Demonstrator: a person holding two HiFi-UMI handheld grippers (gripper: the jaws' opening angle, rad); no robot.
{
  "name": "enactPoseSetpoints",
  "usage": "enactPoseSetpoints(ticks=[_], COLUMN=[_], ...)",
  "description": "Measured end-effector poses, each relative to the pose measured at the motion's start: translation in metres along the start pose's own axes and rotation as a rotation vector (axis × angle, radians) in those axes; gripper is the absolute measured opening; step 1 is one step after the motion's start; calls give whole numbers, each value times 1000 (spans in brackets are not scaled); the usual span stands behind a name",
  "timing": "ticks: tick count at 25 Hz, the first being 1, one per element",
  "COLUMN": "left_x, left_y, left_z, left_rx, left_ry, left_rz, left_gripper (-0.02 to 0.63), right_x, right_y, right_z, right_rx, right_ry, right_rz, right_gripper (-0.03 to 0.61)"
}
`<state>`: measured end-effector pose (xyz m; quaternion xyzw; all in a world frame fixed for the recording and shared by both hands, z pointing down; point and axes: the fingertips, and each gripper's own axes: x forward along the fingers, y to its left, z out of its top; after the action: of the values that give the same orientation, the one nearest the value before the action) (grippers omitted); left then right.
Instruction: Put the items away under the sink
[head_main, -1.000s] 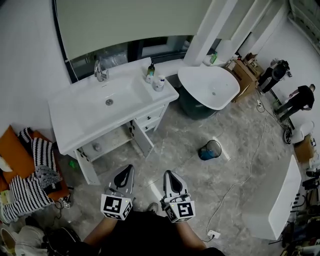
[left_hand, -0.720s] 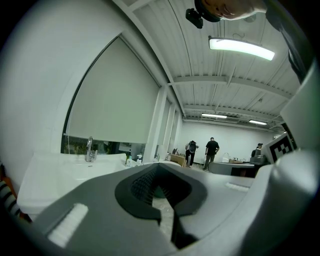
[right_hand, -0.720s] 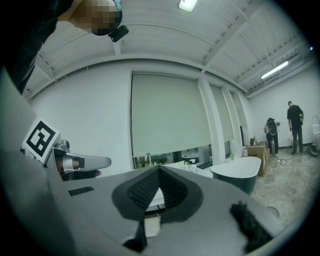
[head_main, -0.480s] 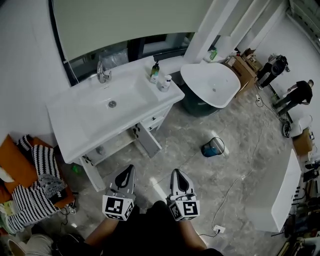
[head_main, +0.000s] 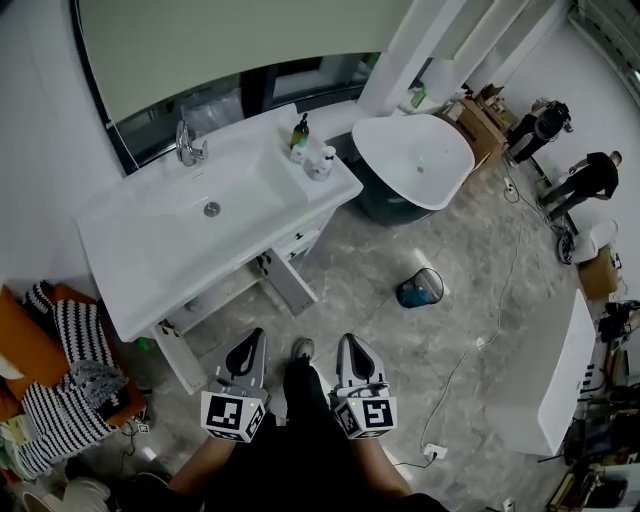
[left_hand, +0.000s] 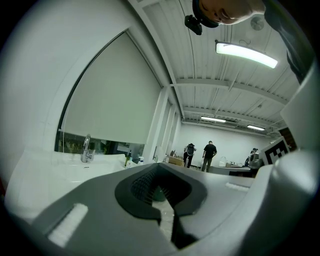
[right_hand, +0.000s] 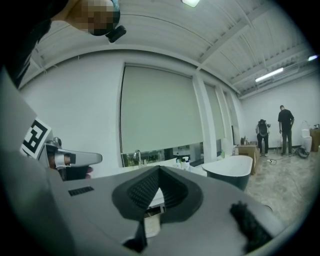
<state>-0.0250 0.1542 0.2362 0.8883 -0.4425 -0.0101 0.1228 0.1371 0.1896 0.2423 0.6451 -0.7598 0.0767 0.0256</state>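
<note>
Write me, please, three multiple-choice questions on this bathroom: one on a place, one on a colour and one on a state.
1. Where do the bottles stand?
A. on the floor
B. on the right end of the sink
C. in the tub

2. What colour is the bin?
A. red
B. yellow
C. blue

3. The door under the sink is:
A. open
B. shut
C. missing

Answers: B, they cluster beside the basin on the white top; C, its side shows blue; A, it swings out towards the person.

No legible text or numbers
</note>
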Motion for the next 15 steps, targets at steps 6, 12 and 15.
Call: enactPoseSetpoints(ticks=[6, 12, 15], left_x=[46, 106, 138], left_y=[11, 6, 3], left_z=[14, 33, 39], left_rx=[11, 49, 63], left_ry=[-10, -10, -3], left_rz=[18, 43, 58], left_gripper=[6, 6, 6], right_x=[49, 94, 118], right_y=[-30, -76, -98], right_z=[12, 37, 38], right_rx=[9, 17, 32], right_ry=[-25, -40, -36], right_rz=[22, 46, 74], right_gripper=[11, 11, 11])
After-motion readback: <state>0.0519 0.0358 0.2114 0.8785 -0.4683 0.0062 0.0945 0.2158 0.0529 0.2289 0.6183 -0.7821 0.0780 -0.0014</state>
